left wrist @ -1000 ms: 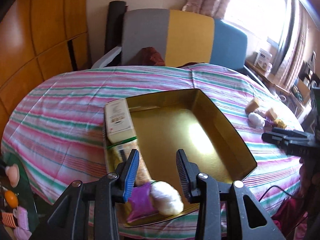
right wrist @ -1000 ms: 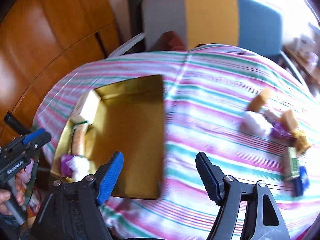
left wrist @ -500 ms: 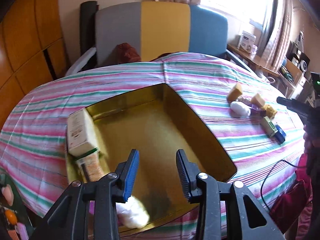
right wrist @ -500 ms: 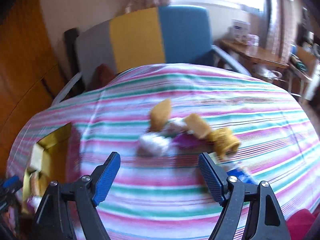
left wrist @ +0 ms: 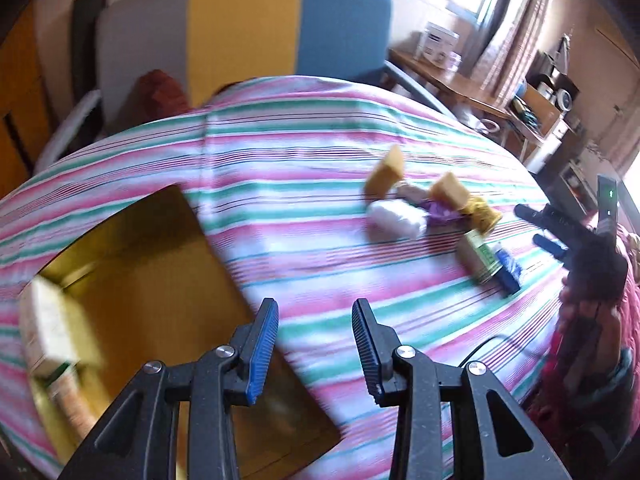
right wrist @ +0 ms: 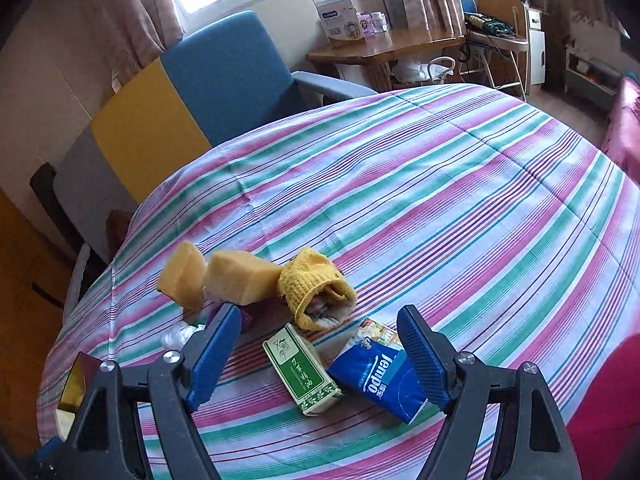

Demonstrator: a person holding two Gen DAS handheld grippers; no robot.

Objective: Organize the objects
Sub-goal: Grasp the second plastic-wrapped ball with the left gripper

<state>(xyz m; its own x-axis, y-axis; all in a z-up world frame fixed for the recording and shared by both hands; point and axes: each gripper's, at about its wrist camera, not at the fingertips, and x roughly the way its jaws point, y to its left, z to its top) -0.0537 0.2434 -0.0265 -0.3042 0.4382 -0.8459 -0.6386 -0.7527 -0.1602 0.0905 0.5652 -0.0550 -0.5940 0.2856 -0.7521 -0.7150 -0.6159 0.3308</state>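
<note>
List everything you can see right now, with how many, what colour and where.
Sponges: two, yellow, left of pile.
Knit sock: one, yellow, beside sponges.
Green box: one, green-white, lying before right gripper.
Tissue pack: one, blue, right of green box.
White bundle: one, pile's near-left side.
Tray: one, gold, table's left; pale box inside.
Tablecloth: striped pink-green.
Chair: grey-yellow-blue, behind table.
Left gripper: open, over tray edge.
Right gripper: open, above pile.

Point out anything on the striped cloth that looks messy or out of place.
A loose heap lies unsorted outside the gold tray: two tan sponge blocks, a yellow knitted sock with something stuffed inside, a green-and-white carton on its side and a blue tissue pack, all askew. Nothing looks spilled or damaged.
</note>
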